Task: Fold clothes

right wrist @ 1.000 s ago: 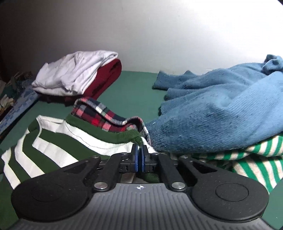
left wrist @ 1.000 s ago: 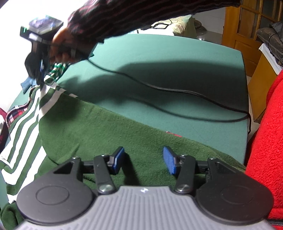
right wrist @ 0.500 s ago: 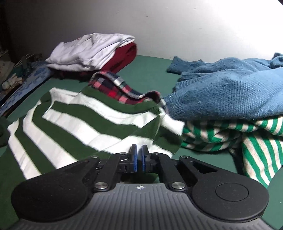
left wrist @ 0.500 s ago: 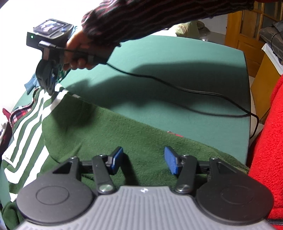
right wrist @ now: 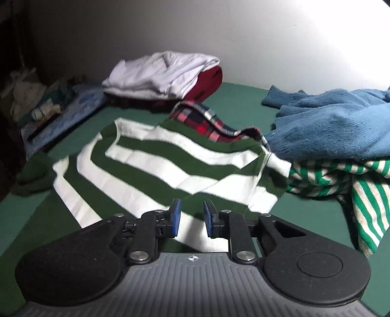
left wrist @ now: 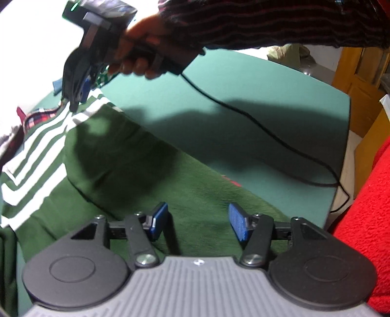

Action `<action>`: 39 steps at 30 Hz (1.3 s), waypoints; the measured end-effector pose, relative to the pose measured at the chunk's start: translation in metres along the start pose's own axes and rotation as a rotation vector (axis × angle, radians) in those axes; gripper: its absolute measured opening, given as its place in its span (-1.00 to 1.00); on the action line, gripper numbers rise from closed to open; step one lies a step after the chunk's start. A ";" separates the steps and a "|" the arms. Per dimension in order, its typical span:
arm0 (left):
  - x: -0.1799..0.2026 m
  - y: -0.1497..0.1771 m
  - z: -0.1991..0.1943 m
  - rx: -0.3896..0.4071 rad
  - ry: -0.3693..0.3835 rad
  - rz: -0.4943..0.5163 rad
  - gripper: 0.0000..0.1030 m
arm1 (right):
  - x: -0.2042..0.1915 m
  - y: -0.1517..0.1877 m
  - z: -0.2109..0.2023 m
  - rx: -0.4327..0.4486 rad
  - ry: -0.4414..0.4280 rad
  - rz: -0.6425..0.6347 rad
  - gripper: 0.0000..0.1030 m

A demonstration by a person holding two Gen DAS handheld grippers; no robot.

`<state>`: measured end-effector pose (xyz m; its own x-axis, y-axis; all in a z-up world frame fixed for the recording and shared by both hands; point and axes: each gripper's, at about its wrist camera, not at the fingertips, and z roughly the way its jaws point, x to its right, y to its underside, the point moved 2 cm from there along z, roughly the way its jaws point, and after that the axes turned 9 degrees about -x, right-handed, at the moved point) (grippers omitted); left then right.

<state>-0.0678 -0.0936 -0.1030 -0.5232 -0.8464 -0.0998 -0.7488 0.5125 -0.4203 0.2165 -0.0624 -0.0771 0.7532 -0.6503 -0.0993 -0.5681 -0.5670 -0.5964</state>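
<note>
Green cloth covers the table (left wrist: pixel 256 102), pale wall behind it. Dark green sweater with white stripes (right wrist: pixel 170 168) lies spread flat across the near side; its plain green part (left wrist: pixel 151 175) runs under the left gripper (left wrist: pixel 198 220).

Left gripper: jaws apart and widening, blue pads hanging just over the green knit, nothing pinched between them.

Right gripper (right wrist: pixel 191 217): jaws opening, a narrow gap between the blue pads. Striped edge of the sweater shows below that gap; fabric not clamped. From the left wrist view the same tool (left wrist: pixel 78 85) points down at the sweater's striped far corner, carried by a hand (left wrist: pixel 143 56) in a dark striped sleeve (left wrist: pixel 268 22). Black cable (left wrist: pixel 268 136) trails from it across the table.

Other clothes:
- plaid shirt (right wrist: pixel 207 124) tucked under the sweater's far edge
- blue knit sweater (right wrist: pixel 341 129) heaped at right, over a bright green-and-cream striped top (right wrist: pixel 365 192)
- folded white garment (right wrist: pixel 163 70) stacked on a dark red one (right wrist: pixel 209 83) near the wall

Red fleece (left wrist: pixel 365 207) at the left view's right edge.
</note>
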 end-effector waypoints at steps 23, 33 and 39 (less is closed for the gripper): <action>-0.004 0.046 -0.039 0.035 -0.131 -0.418 0.37 | -0.064 0.085 -0.035 -0.016 -0.070 0.041 -0.46; -0.084 0.081 -0.053 0.025 -0.407 -0.435 0.48 | -0.088 0.086 -0.031 -0.002 0.040 0.006 -0.22; -0.179 0.133 -0.083 -0.017 -0.566 -0.397 0.47 | -0.101 0.091 -0.049 0.003 0.026 0.193 -0.28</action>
<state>-0.1074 0.1381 -0.0661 0.0810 -0.9135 -0.3986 -0.8485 0.1466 -0.5085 0.0726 -0.0732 -0.0818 0.6211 -0.7600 -0.1915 -0.7004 -0.4287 -0.5707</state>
